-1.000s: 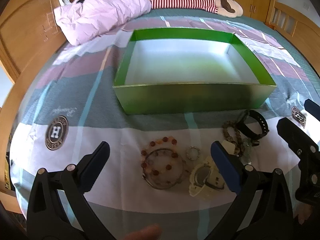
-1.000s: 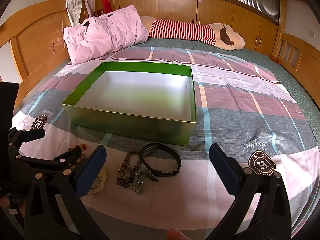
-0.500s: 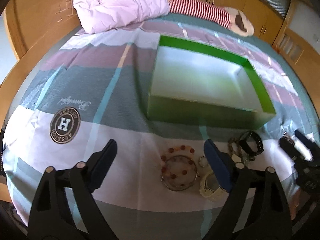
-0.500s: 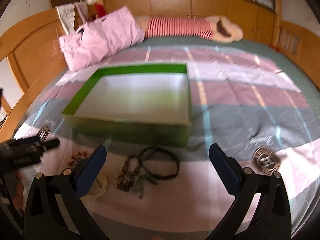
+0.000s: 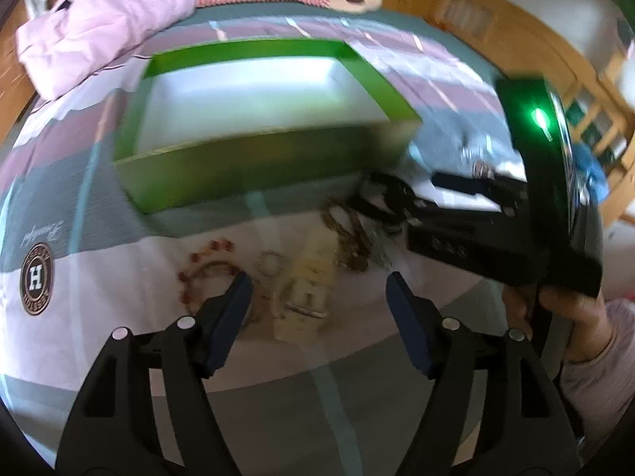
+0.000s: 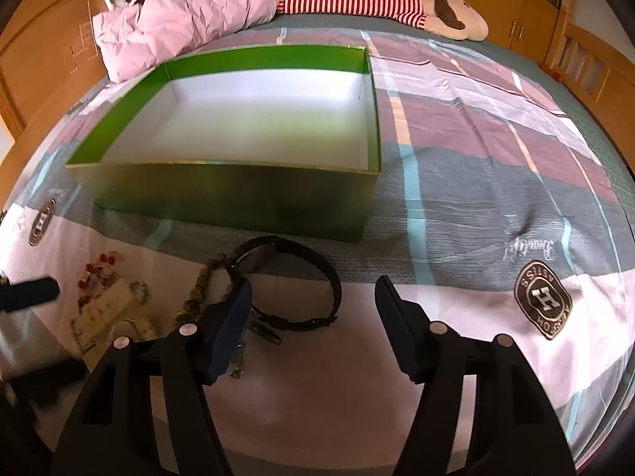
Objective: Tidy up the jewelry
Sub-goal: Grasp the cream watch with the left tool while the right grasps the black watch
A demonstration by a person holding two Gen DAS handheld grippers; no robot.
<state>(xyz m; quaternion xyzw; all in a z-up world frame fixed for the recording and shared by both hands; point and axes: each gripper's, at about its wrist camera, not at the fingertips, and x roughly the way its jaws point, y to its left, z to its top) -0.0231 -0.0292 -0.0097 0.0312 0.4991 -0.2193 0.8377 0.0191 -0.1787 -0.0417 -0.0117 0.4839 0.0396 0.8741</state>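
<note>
Jewelry lies loose on the bedspread (image 6: 456,206), just near of the green box (image 6: 222,202): from left to right we see a red bead bracelet (image 5: 206,261), a cream watch (image 5: 305,289), a brown bead strand (image 6: 200,289) and a black watch (image 6: 293,277). Our left gripper (image 5: 317,297) hangs over the cream watch, jaws apart and closing, pads clear of it. Our right gripper (image 6: 313,305) hangs over the black watch, jaws likewise apart and closing, gripping nothing
</note>
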